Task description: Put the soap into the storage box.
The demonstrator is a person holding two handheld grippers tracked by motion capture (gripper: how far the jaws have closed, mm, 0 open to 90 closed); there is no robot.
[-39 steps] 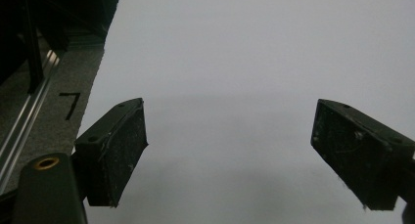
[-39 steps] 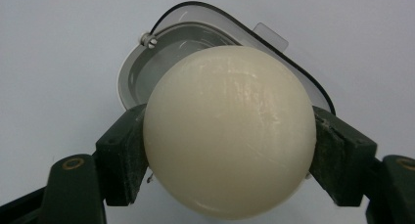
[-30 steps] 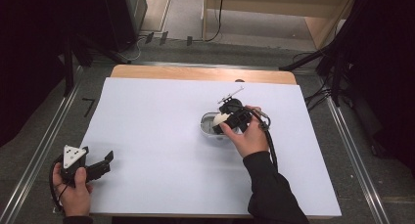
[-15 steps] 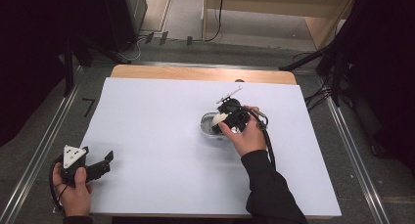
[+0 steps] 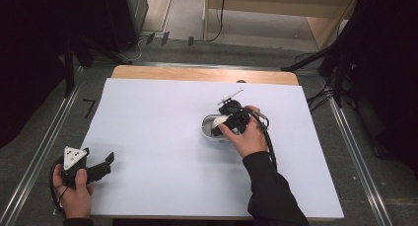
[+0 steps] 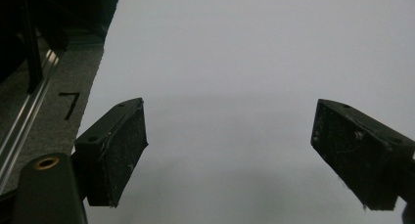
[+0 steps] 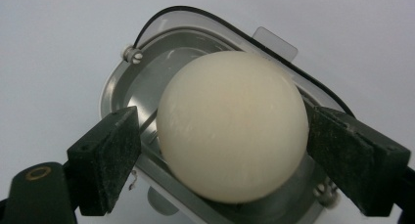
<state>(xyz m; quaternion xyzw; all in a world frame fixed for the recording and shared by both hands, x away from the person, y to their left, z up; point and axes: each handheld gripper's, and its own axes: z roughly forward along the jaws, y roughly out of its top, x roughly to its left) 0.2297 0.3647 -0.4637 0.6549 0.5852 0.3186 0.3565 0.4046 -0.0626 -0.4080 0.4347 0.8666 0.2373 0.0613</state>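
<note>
**Inspector A:** Right claw (image 7: 222,150) first. In the right gripper view its two black jaws stand either side of a cream ball (image 7: 232,123). The jaws have just been opening. A thin gap shows at the left pad; the right pad lies at the ball's edge, and I cannot tell whether it touches. I record the claw as released, not clamped.

**Inspector B:** Where is the ball?

**Inspector A:** It sits in a small clear container (image 7: 115,87) with a silver inner wall, a dark seal line along its rim and a clear tab at the far side. In the high view the container (image 5: 207,130) stands on the white table (image 5: 157,112), right of centre and towards the far edge, with the ball (image 5: 219,120) showing pale beneath the right claw (image 5: 227,123). The person's right hand (image 5: 246,137) holds that claw over it.

**Inspector B:** Left side?

**Inspector A:** Left claw (image 5: 106,162) sits at the near left corner of the table, held in the left hand (image 5: 74,196), well apart from the container. The left gripper view shows its jaws spread wide with nothing between them, just bare table surface (image 6: 244,62).
</note>
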